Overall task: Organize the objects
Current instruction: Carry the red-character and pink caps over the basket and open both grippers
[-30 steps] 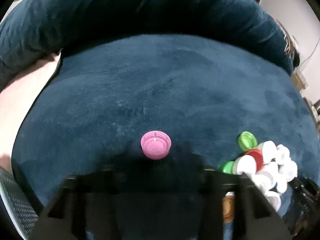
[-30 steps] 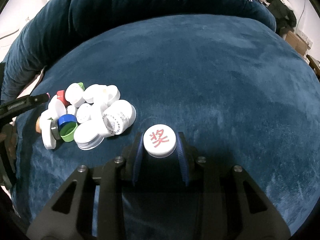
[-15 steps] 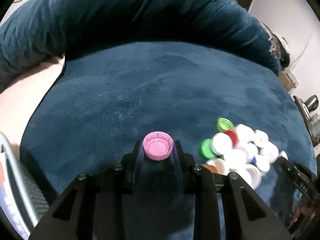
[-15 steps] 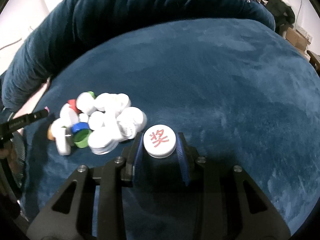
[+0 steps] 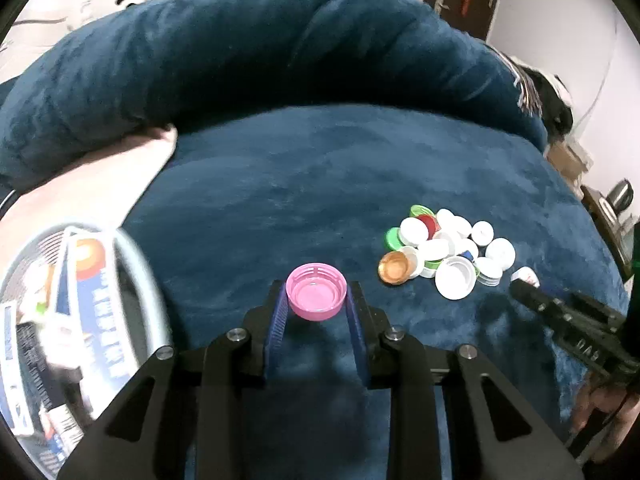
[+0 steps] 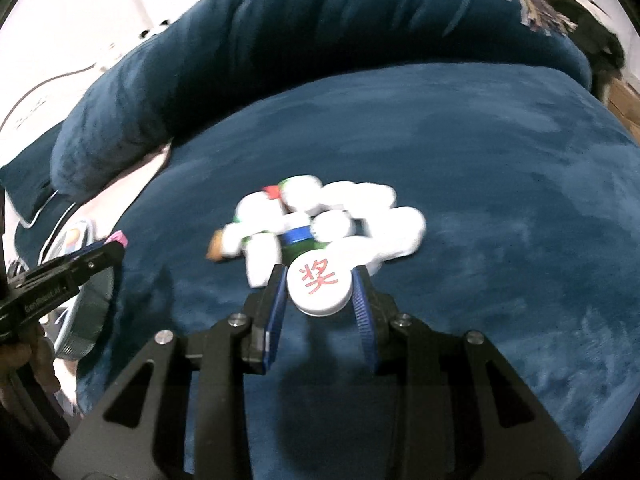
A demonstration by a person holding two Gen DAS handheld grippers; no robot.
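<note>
The pink cap [image 5: 317, 297] sits open side up, pinched between the blue pads of the left tongs [image 5: 317, 300], clear of the blue plush cushion [image 5: 320, 184] below. The white cap [image 6: 319, 287], printed with a red character on top, is clamped the same way between the pads of the right tongs [image 6: 320, 286]; each pair is spread only as wide as its cap.

To the right of the pink cap, and apart from it, the pile of caps [image 5: 444, 250] lies on the cushion: mostly white, with green, red, blue and one orange-brown cap [image 5: 395, 267] at its near left edge. In the right wrist view that pile is blurred and lies just beyond the white cap.

At the left edge, beside the cushion, stands a round mesh basket [image 5: 132, 264] with printed packets inside.
</note>
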